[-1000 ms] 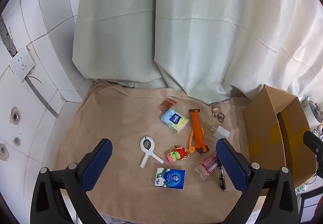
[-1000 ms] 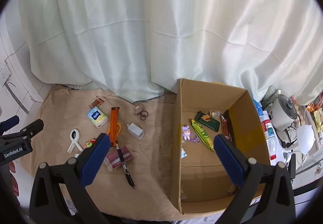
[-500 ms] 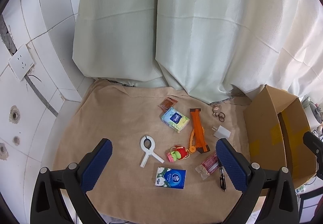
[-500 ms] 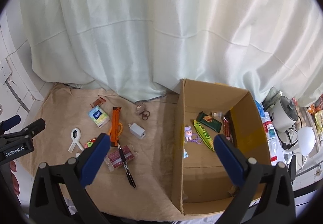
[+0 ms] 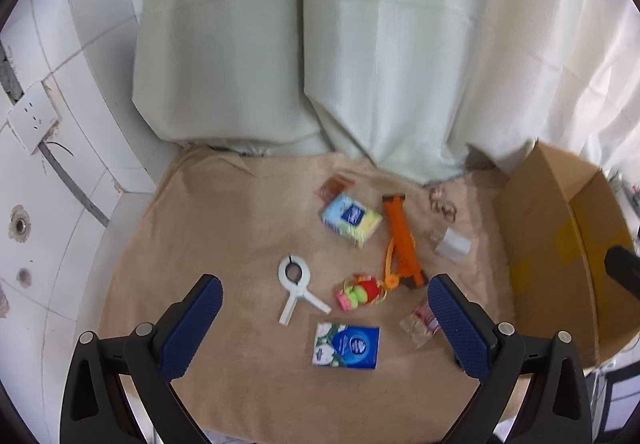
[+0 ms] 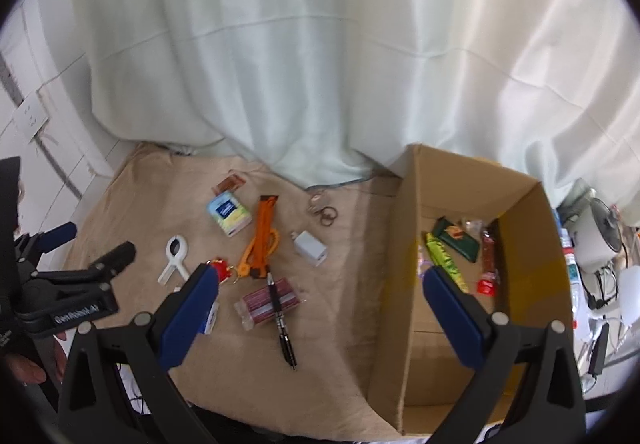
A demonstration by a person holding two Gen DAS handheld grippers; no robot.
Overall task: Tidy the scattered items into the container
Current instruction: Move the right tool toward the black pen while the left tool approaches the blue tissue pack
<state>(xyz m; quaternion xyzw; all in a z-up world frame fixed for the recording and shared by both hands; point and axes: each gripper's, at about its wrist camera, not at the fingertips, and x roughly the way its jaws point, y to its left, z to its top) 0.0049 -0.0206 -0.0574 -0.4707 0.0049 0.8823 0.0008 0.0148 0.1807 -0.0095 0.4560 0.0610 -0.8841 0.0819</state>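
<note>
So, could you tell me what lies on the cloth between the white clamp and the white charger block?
In the right wrist view, the orange strap lies between the white clamp and the white charger block.

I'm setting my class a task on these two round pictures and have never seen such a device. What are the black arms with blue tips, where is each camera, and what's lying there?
A person holds two hand tools, each with a camera looking along its blue-padded jaws. The left gripper and right gripper are both open and empty. On the tan cloth lie a white clamp, tissue packs, an orange strap, a white charger and a pen. The cardboard box already holds snack packets.
</note>
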